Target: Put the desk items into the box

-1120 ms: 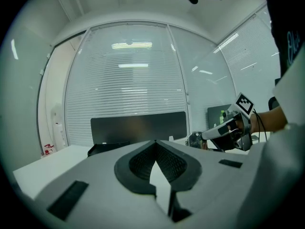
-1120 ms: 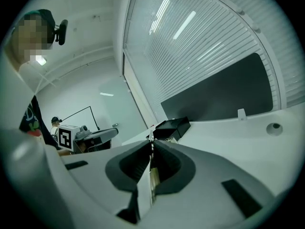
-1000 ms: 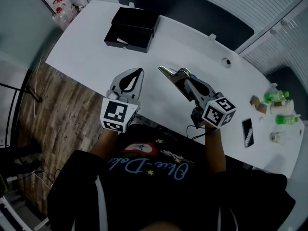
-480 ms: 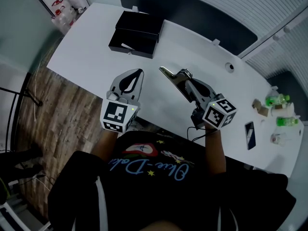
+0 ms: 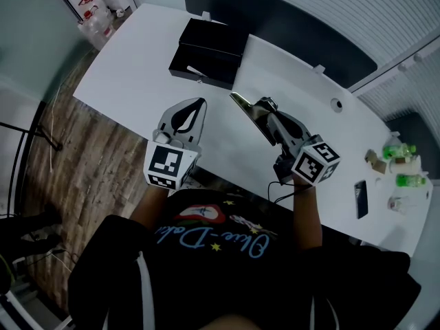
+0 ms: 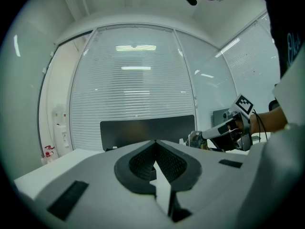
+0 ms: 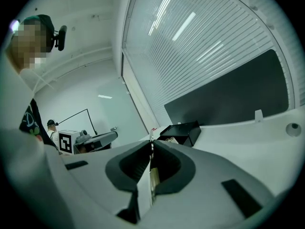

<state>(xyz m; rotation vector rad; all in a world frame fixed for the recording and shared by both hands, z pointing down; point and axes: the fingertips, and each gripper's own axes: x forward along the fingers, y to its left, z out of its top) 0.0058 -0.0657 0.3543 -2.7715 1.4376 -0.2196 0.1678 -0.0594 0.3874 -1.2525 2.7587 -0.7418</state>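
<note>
An open black box [image 5: 210,55] with its lid folded back lies on the white desk [image 5: 130,67], towards the far side; the right gripper view shows the box [image 7: 183,131] just past the jaws. My right gripper [image 5: 265,104] is shut on a thin, flat, shiny item [image 5: 247,113], which I hold above the desk short of the box. Seen edge-on, that item [image 7: 152,178] is clamped between the right gripper's [image 7: 151,144] pads. My left gripper [image 5: 199,102] hovers beside it to the left. Its jaws [image 6: 155,144] meet at the tips and hold nothing.
At the desk's right end lie a dark phone [image 5: 361,199], two green bottles [image 5: 400,145], a small brown box [image 5: 375,161] and a clear cup [image 5: 399,202]. A round cable hole [image 5: 335,104] sits near the back edge. Wooden floor [image 5: 89,157] borders the desk's left edge.
Both grippers have travelled along the desk towards the black box, which now sits nearer to them in the head view. The right gripper keeps its hold on the flat item.
</note>
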